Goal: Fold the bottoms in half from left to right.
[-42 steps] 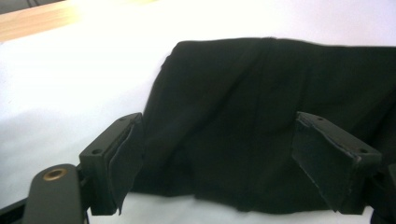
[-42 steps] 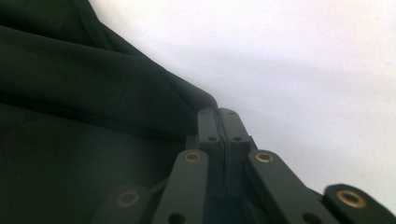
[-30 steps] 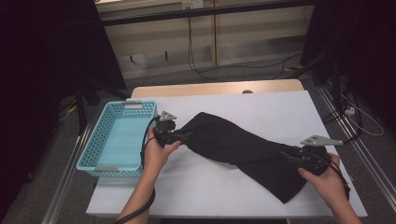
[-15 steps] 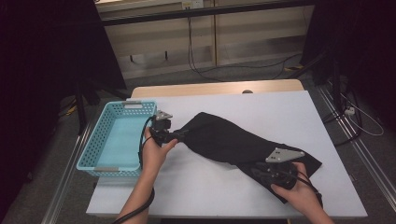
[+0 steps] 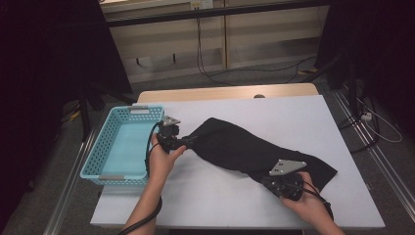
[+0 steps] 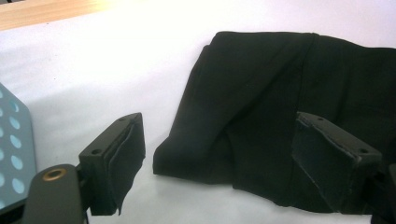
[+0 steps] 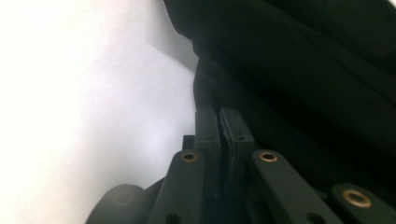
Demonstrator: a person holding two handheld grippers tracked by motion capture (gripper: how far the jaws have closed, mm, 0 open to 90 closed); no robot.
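Right gripper (image 5: 266, 180): nearest to me, low at the table's front right; its jaws have just been closing and now stand pressed together at the near edge of the black cloth (image 5: 254, 149). I cannot tell whether any fabric is caught between them.
Black cloth: I see it lying slantwise across the white table (image 5: 293, 117), from mid-left to front right.
Left gripper (image 5: 192, 142): jaws spread wide, straddling the cloth's far-left end, pads off it.
Basket (image 5: 103, 147): turquoise, at the table's left edge, just beside my left hand (image 5: 164, 156).
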